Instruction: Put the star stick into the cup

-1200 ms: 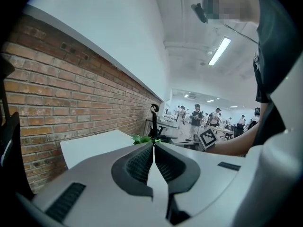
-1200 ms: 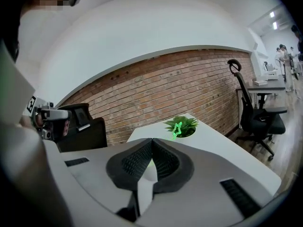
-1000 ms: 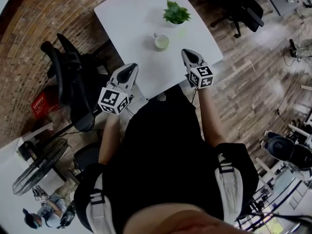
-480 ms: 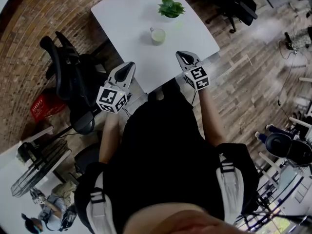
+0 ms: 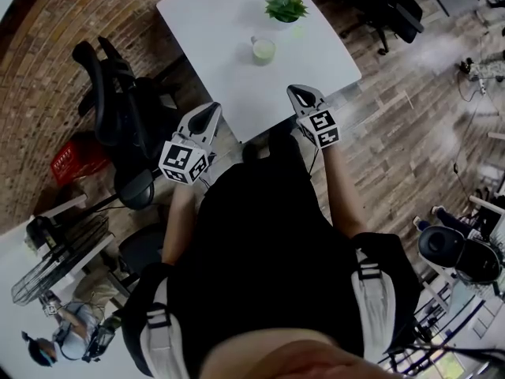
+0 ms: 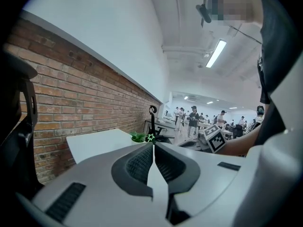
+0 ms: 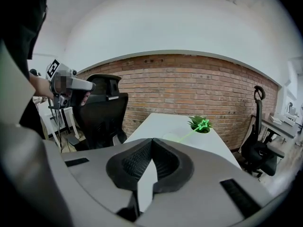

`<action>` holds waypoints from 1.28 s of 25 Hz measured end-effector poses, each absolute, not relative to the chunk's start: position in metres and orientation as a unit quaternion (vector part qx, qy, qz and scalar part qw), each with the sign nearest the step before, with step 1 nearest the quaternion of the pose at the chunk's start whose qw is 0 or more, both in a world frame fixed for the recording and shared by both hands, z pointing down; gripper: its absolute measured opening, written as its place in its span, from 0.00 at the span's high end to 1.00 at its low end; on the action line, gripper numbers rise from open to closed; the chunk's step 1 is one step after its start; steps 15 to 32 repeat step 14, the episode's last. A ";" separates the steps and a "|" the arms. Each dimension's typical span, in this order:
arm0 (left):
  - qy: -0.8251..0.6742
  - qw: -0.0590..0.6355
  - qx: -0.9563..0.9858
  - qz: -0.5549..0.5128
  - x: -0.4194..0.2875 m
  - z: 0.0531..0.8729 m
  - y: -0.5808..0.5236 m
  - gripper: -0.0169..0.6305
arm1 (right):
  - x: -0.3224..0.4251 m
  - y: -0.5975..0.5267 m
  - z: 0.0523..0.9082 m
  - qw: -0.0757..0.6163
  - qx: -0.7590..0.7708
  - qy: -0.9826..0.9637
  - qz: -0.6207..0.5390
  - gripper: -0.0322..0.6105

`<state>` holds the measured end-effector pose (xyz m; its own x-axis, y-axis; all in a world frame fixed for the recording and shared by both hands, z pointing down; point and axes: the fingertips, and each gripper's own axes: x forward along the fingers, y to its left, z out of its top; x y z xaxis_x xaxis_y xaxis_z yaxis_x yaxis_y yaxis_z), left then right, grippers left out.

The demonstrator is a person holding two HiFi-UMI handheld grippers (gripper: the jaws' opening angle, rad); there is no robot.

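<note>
A black chair (image 5: 110, 101) stands by the brick wall (image 5: 47, 69). The left gripper (image 5: 208, 112) hovers closed and empty off the white table's (image 5: 221, 22) near edge. Mid-table, the star stick (image 7: 202, 125) slants up from the cup (image 5: 263, 50) toward the plant (image 5: 285, 6). The right gripper (image 5: 301, 93) is likewise closed and empty. The wood floor (image 5: 410, 109) lies to the right.

Looks like an open-plan office. Shown by a white bench (image 5: 229, 30) on wood-plank floor (image 5: 410, 125), a brick wall (image 7: 189, 86) beside it, black swivel chairs (image 5: 118, 109) flanking it, a potted plant (image 5: 284, 6) on it, and people (image 6: 193, 117) beyond it under a strip light (image 6: 216, 53).
</note>
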<state>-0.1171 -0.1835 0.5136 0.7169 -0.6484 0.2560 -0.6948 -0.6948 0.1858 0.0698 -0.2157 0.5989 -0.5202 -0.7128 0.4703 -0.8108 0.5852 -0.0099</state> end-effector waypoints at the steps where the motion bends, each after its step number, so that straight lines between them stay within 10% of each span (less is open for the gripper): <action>1: -0.368 0.136 0.916 0.085 -0.119 0.514 -0.183 0.93 | 0.068 -0.215 0.598 0.215 0.440 -0.865 0.111 0.95; 32: -0.356 0.128 0.922 0.082 -0.094 0.507 -0.189 0.93 | 0.072 -0.216 0.587 0.240 0.418 -0.873 0.074 0.95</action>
